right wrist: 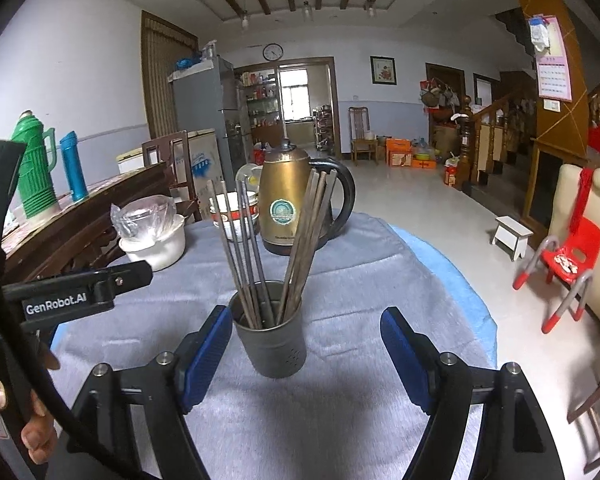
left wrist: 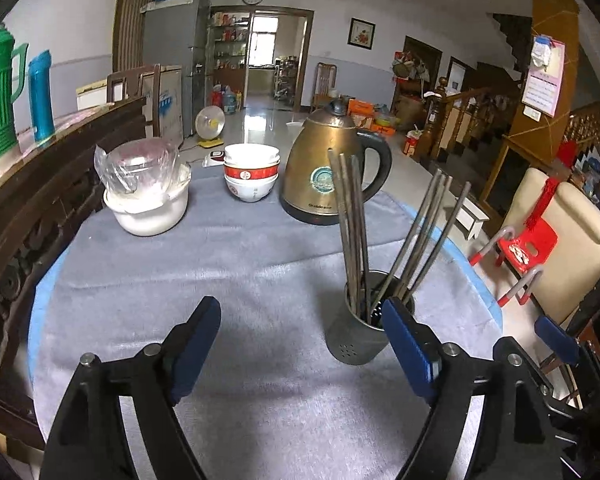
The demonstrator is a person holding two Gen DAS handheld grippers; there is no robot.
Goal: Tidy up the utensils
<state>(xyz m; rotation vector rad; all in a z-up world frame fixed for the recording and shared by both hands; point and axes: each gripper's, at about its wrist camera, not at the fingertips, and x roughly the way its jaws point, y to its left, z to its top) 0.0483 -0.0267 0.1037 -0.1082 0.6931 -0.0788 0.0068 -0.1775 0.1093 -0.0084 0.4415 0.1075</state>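
chopsticks (right wrist: 256, 248) upright in two bunches in holder (right wrist: 270, 344), near centre of grey cloth (left wrist: 220, 280) | left gripper (left wrist: 300, 344) wide, empty | right gripper (right wrist: 306, 356) wide, empty | sorting looks done, none loose in view

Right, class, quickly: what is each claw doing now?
Left claw: open, holding nothing.
Right claw: open, empty; chopstick holder stands free between its jaws.

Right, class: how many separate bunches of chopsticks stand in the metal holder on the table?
2. One bunch leans left in the metal holder; the other bunch leans right, in front of the kettle. Single sticks overlap, so their exact number stays unclear.
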